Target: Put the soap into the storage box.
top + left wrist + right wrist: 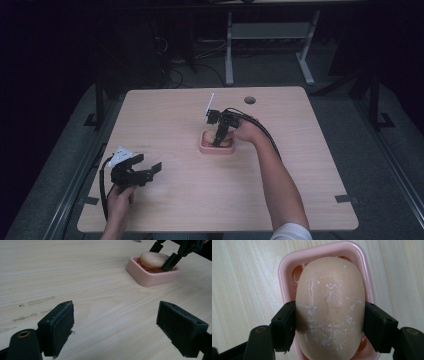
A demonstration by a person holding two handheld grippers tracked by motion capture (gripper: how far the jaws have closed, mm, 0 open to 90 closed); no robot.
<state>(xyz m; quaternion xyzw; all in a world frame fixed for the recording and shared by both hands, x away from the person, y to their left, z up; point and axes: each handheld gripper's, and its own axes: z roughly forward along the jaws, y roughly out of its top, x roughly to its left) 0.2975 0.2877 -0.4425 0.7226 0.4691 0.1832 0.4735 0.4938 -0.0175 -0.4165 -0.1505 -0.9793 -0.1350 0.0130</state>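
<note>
Soap (329, 307) sits clamped between the right gripper (329, 322) jaws, over its pink dish (284, 272). Slick sides could squirt free. Left gripper (115, 327) gapes, idle above the bench (75, 277).

The high view is dim, with darkness beyond the table's (175, 200) far edge; both gripper views are evenly lit, their nearest jaws slightly soft
</note>
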